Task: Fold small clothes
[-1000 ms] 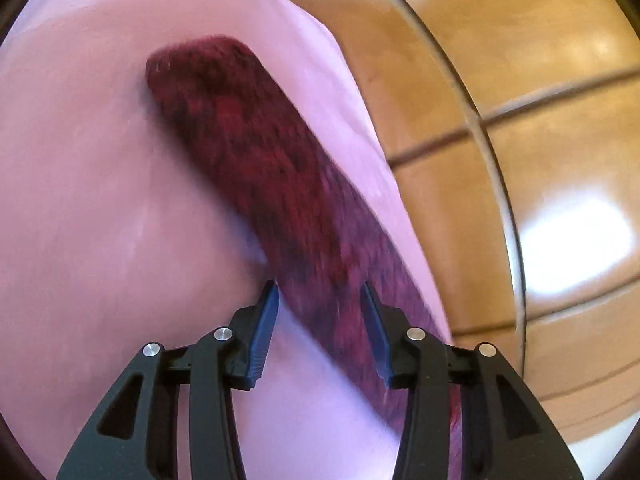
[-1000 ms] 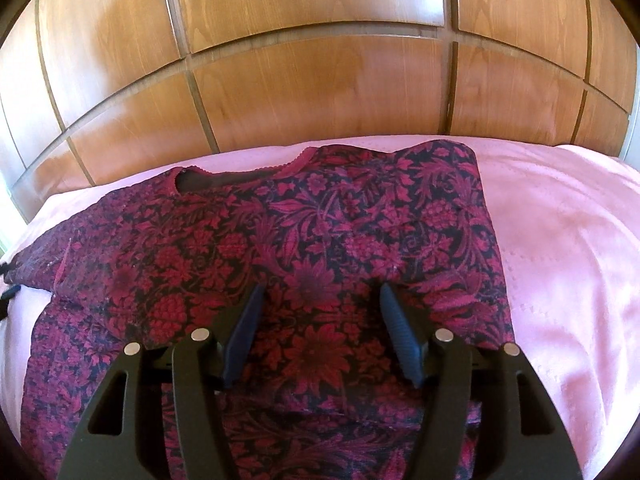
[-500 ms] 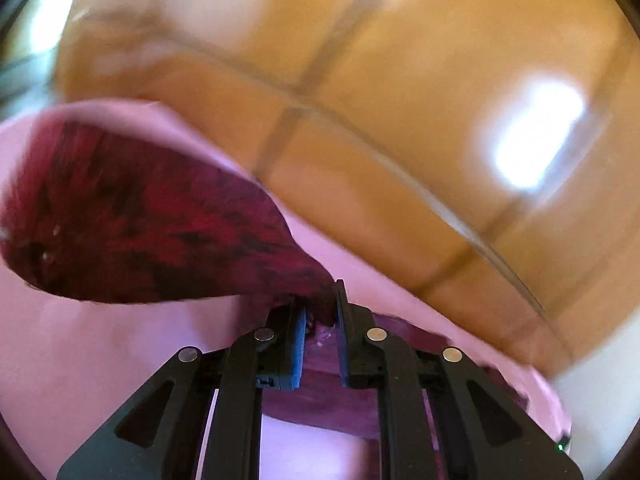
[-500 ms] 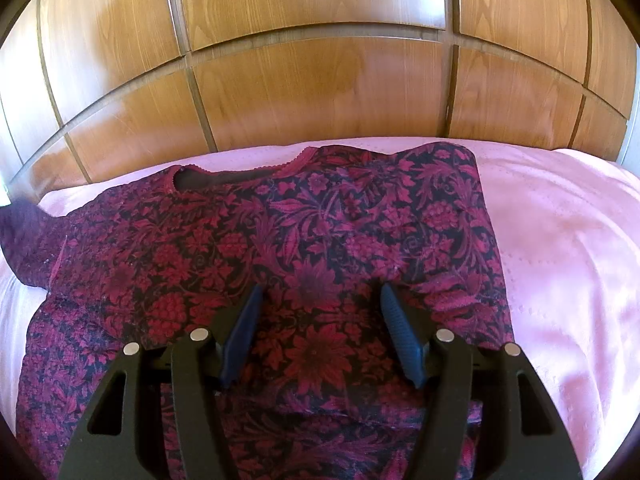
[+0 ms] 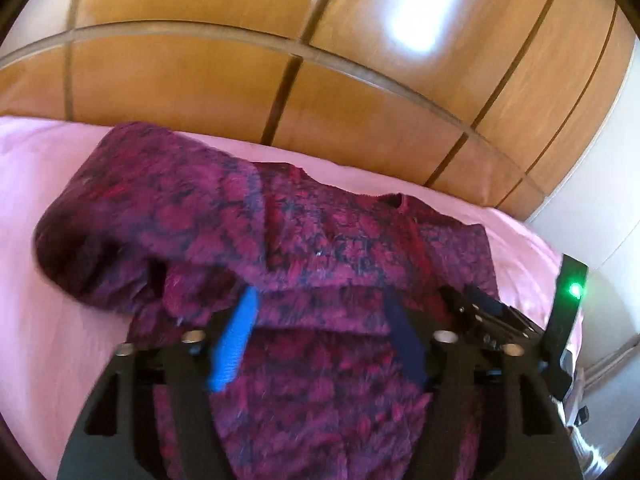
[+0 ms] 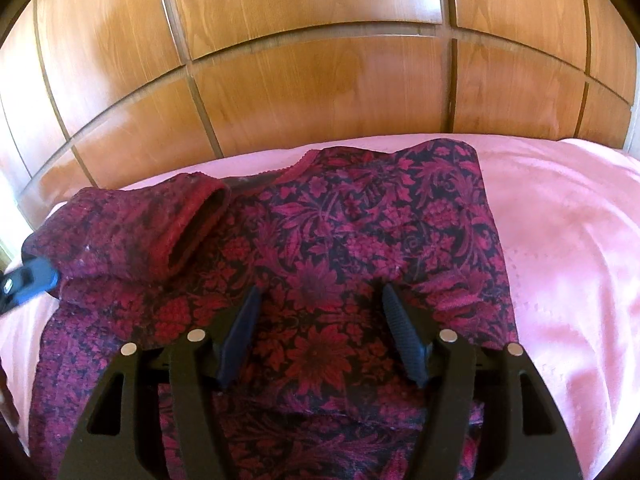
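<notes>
Crimson floral top (image 6: 320, 280) lies flat on the pink bed (image 6: 560, 260), its sleeve (image 6: 132, 232) folded over its chest. Left gripper (image 5: 320, 340) jaws have just opened, empty; right gripper (image 6: 320, 332) jaws stand apart above. Smooth the sleeve flat next.

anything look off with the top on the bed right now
Only the sleeve: folded in over the floral top, it lies bunched, cuff gaping open, not flat. The rest lies smooth on the pink bedspread.

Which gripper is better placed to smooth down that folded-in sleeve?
Probably left. The left gripper, its jaws just opened and empty, sits right beside the sleeve; the right gripper hovers open over the top's middle.
</notes>
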Demonstrator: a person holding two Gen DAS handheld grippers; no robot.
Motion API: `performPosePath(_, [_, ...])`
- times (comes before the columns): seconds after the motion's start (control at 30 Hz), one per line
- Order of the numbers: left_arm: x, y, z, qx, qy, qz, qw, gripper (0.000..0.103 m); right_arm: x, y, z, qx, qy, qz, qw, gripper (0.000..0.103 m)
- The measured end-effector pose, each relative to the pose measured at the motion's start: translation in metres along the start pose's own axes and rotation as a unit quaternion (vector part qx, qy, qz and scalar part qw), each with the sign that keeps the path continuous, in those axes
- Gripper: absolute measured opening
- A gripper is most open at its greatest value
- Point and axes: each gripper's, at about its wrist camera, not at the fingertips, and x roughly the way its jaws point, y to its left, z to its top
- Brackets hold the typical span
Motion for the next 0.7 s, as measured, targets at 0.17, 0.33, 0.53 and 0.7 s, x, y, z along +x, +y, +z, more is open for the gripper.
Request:
performPosePath(0.17, [-0.030, 0.028, -0.006, -0.027, -0.037, 0.036, 0.9983, 0.070, -0.019, -0.007, 0.013, 0.043, 0.004, 0.035, 0.998, 0.061])
performPosePath(0.33, [-0.053, 0.085, -0.013, -0.107, -0.041, 0.115, 0.9867, 0.070, -0.022, 0.017, 0.026, 0.073, 0.011, 0.114, 0.991, 0.055])
performPosePath(0.53, [-0.044, 0.117, -0.022, -0.132, -0.008, 0.168, 0.9768, 0.070, 0.025, 0.073, 0.033, 0.050, 0.060, 0.118, 0.990, 0.033])
performPosePath(0.7, [-0.032, 0.116, -0.017, -0.127, 0.002, 0.183, 0.9750, 0.070, -0.001, 0.090, 0.042, -0.006, 0.014, 0.085, 0.996, 0.011])
